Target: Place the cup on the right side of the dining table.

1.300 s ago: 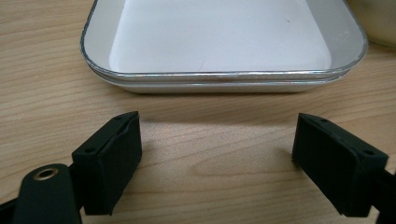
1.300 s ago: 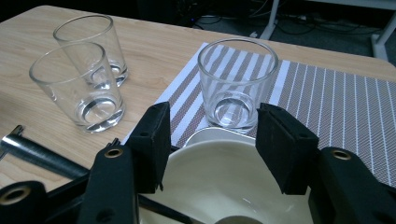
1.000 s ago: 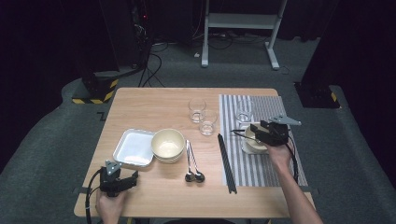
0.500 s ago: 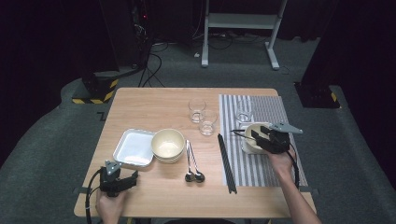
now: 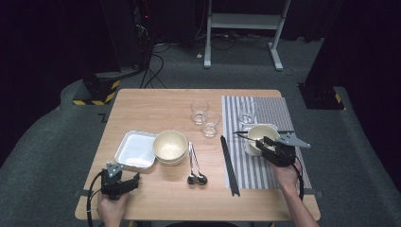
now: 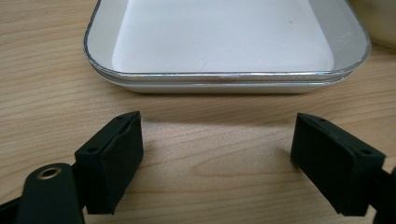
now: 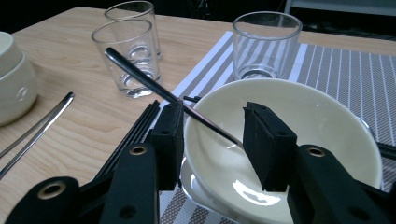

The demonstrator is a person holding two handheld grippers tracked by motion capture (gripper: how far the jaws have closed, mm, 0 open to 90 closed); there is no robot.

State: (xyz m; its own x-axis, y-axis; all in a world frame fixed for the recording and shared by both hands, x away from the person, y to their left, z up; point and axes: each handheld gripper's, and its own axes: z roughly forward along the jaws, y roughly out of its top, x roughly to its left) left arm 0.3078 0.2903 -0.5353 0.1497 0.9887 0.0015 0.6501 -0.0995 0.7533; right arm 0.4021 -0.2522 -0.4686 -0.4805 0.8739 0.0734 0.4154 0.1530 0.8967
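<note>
A cream bowl point(image 5: 259, 134) stands on a small white square plate point(image 5: 249, 147) on the striped placemat point(image 5: 274, 113). A metal spoon point(image 7: 154, 84) lies in it, its handle sticking out over the left rim. My right gripper point(image 5: 262, 144) reaches over the bowl's near rim point(image 7: 196, 149), one jaw outside and one inside. Its jaws have just been closing, with the spoon handle and rim between them and the pads apart from both. My left gripper point(image 5: 135, 178) rests open on the wood just in front of a white tray point(image 6: 224, 46), nothing between its fingers.
Two glasses point(image 5: 199, 109) point(image 5: 210, 124) stand on the wood and a third glass point(image 5: 247, 112) on the placemat behind the bowl. A second cream bowl point(image 5: 170, 145) sits beside the tray point(image 5: 137, 150). Two spoons point(image 5: 194, 165) and black chopsticks point(image 5: 229, 165) lie mid-table.
My right gripper has come down and toward the near edge over the bowl, and its jaws have narrowed. The left gripper has stayed put.
</note>
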